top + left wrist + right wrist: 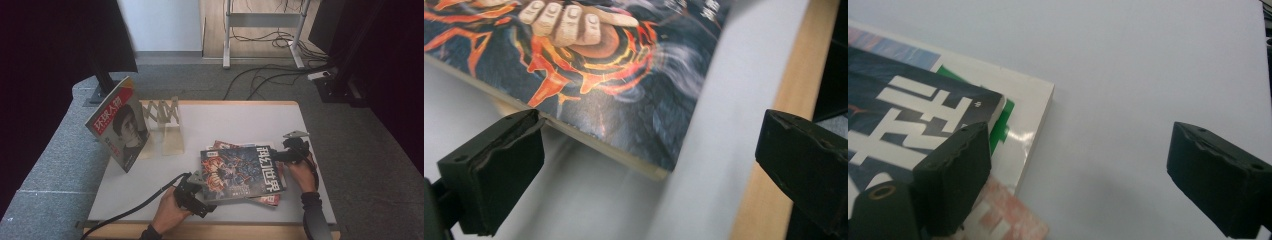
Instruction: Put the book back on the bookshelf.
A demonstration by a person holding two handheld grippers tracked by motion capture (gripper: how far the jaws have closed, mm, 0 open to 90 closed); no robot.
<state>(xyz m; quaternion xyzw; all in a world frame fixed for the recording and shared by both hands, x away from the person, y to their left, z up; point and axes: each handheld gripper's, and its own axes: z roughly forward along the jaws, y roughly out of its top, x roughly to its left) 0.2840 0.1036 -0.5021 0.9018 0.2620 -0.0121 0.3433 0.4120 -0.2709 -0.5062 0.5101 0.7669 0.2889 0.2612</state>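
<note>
Your left gripper [199, 192] sits at the near left corner of the top magazine [241, 172]. Its jaws are wide open and hold nothing. In the left gripper view, that corner [659, 170] lies just ahead, between the two jaws and closer to the left one. The edge of the magazine almost touches that jaw, but I cannot tell if it really does.

Your right gripper [280, 156] is at the far right corner of the same magazine. Its jaws are open too, with nothing between them. In the right gripper view, the magazine lies off to the left of the gripper, and its corner [993, 102] sits right behind the left jaw. The right jaw is over the bare white table [1128, 75].

The magazine's long side runs from one gripper to the other, so each hand has its own corner, and both look about as close. I think you need to slide each gripper sideways onto its edge.

More magazines [267, 200] lie under the top one. How many there are is hard to tell, because the top one hides them.
</note>
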